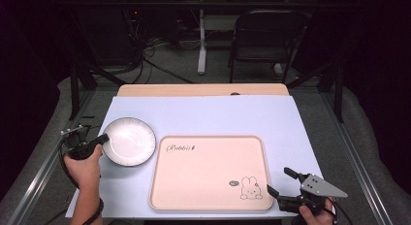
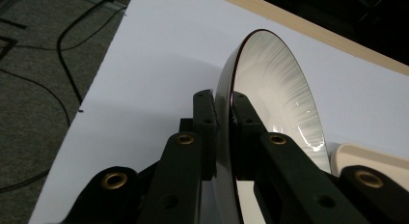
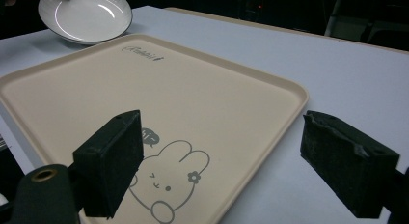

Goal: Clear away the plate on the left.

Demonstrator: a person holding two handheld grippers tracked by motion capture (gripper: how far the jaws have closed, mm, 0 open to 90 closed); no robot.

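Meanwhile, left tool (image 1: 103, 138) pinching the white plate (image 1: 130, 140) rim, right tool (image 1: 279, 183) spread wide near the tray (image 1: 208, 205) corner.

The high view looks forward and down from above the person's side of the table (image 1: 203, 111), far enough back to take in the whole tabletop and a chair (image 1: 264, 38) beyond it. The left gripper view sits very close, low over the table's left edge, looking along its jaws at a white plate (image 2: 277, 96) seen edge-on. The right gripper view sits low at the table's near right corner, facing across a beige tray (image 3: 159, 103) toward the same plate (image 3: 87, 16) farther off. All three views share the plate (image 1: 129, 141) and the tray (image 1: 208, 171).
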